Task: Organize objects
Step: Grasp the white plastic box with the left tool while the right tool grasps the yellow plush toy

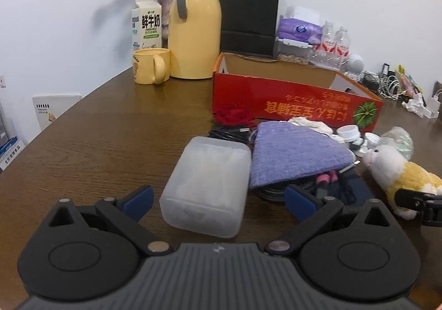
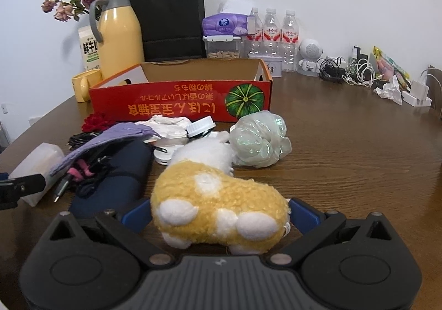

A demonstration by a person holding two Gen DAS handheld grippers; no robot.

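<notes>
My left gripper [image 1: 218, 201] is open on both sides of a translucent plastic box [image 1: 207, 185] that lies on the brown table; the blue fingertips stand clear of its sides. My right gripper [image 2: 220, 213] is open around the back end of a yellow and white plush toy [image 2: 218, 199], its blue pads close beside the fur. Left of the plush lie a purple cloth [image 2: 121, 133] and a dark blue pouch [image 2: 116, 180]. The red cardboard box [image 2: 179, 105] stands open behind the pile and looks bare inside. A crumpled clear bag [image 2: 259, 141] lies just beyond the plush.
A yellow jug [image 1: 194, 31], mug [image 1: 150, 65], milk carton [image 1: 147, 25] and black paper bag [image 1: 248, 12] stand at the back. Water bottles [image 2: 270, 34], a tissue pack, a snack tub, a small white robot figure and tangled cables [image 2: 356, 72] line the back right. White lids and a red fabric flower [image 1: 232, 115] lie by the box.
</notes>
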